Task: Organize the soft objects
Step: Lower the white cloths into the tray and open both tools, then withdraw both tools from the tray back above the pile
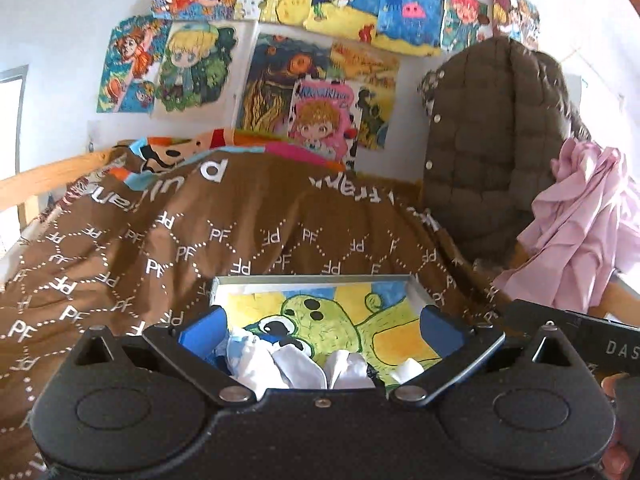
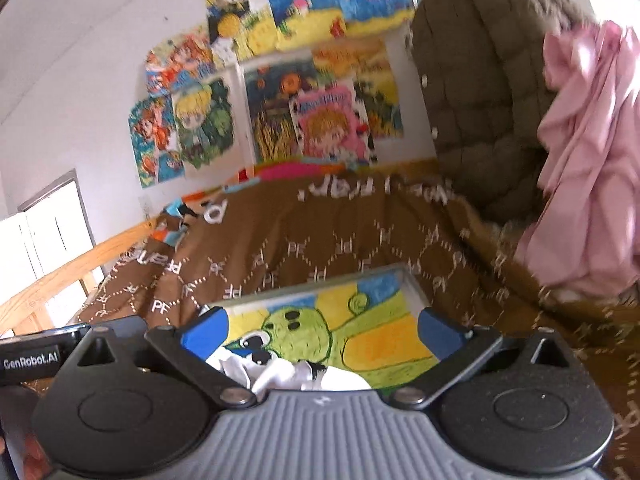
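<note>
A shallow box (image 1: 418,290) with a green cartoon creature drawn on its floor lies on the brown bedspread (image 1: 256,232). White crumpled soft items (image 1: 304,368) lie in its near end, just below my left gripper (image 1: 322,326), which is open over the box. In the right wrist view the same box (image 2: 412,284) and white soft items (image 2: 288,374) sit under my right gripper (image 2: 320,326), also open and empty. Both grippers hover side by side above the box.
A brown quilted jacket (image 1: 492,140) and a pink cloth (image 1: 580,232) hang at the right. Colourful drawings (image 1: 280,40) cover the wall behind the bed. A wooden bed rail (image 1: 52,176) runs along the left. A bright pillow (image 1: 240,144) lies at the bed's head.
</note>
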`<state>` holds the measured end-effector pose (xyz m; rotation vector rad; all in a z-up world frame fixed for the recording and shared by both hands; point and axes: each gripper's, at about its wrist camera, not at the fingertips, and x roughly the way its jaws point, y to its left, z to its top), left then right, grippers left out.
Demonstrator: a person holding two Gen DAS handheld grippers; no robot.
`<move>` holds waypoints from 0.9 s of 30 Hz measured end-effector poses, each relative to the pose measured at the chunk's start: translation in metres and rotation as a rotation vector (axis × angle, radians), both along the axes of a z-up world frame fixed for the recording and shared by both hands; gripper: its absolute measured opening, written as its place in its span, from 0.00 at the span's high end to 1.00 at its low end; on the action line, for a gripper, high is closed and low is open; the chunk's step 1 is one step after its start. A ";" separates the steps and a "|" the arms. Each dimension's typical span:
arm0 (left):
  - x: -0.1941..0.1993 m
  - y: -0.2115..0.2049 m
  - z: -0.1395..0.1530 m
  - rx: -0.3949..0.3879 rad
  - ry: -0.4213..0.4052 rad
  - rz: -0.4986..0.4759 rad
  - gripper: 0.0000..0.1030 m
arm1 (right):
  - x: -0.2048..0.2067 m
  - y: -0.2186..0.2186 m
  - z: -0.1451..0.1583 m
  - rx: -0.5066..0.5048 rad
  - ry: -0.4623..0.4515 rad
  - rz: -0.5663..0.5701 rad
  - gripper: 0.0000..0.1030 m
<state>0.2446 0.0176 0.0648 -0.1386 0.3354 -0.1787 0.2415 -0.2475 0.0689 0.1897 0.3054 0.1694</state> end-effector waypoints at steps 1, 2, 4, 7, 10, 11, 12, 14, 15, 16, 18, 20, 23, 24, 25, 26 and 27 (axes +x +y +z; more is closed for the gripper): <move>-0.005 0.001 0.001 -0.008 0.000 0.002 0.01 | -0.008 0.001 0.003 -0.002 -0.006 0.000 0.00; -0.013 0.003 0.003 -0.019 0.001 0.007 0.01 | -0.016 0.003 0.005 -0.004 -0.013 0.001 0.00; -0.025 0.005 0.006 -0.025 0.002 0.012 0.01 | -0.032 0.008 0.007 -0.019 -0.031 -0.003 0.00; -0.048 0.007 0.007 -0.017 -0.010 0.017 0.01 | -0.054 0.016 0.009 -0.057 -0.057 0.002 0.00; -0.071 0.009 0.003 -0.022 -0.017 0.028 0.01 | -0.078 0.021 0.007 -0.097 -0.079 0.005 0.00; -0.079 0.010 0.001 -0.024 -0.015 0.027 0.01 | -0.086 0.023 0.006 -0.106 -0.084 0.002 0.00; -0.085 0.010 -0.002 -0.023 -0.012 0.030 0.01 | -0.093 0.024 0.005 -0.112 -0.087 0.001 0.00; -0.097 0.010 -0.008 -0.009 -0.007 0.048 0.01 | -0.106 0.024 0.003 -0.123 -0.084 -0.001 0.00; -0.104 0.011 -0.011 0.000 -0.001 0.056 0.01 | -0.112 0.024 0.002 -0.128 -0.077 -0.004 0.00; -0.110 0.011 -0.014 0.008 0.013 0.058 0.01 | -0.117 0.024 0.000 -0.136 -0.066 -0.005 0.00; -0.118 0.015 -0.017 0.002 0.052 0.046 0.01 | -0.128 0.025 -0.005 -0.165 -0.046 -0.018 0.00; -0.125 0.020 -0.018 -0.027 0.088 0.040 0.01 | -0.138 0.026 -0.010 -0.189 -0.029 -0.035 0.00; -0.134 0.024 -0.020 -0.043 0.112 0.047 0.01 | -0.148 0.026 -0.017 -0.196 0.014 -0.046 0.00; -0.137 0.025 -0.021 -0.036 0.124 0.049 0.01 | -0.151 0.025 -0.019 -0.198 0.031 -0.048 0.00; -0.140 0.025 -0.024 -0.024 0.141 0.051 0.01 | -0.153 0.024 -0.022 -0.199 0.050 -0.051 0.00; -0.142 0.026 -0.028 -0.012 0.160 0.051 0.01 | -0.156 0.023 -0.025 -0.199 0.069 -0.050 0.00; -0.144 0.026 -0.033 0.006 0.190 0.049 0.01 | -0.158 0.023 -0.027 -0.198 0.089 -0.049 0.00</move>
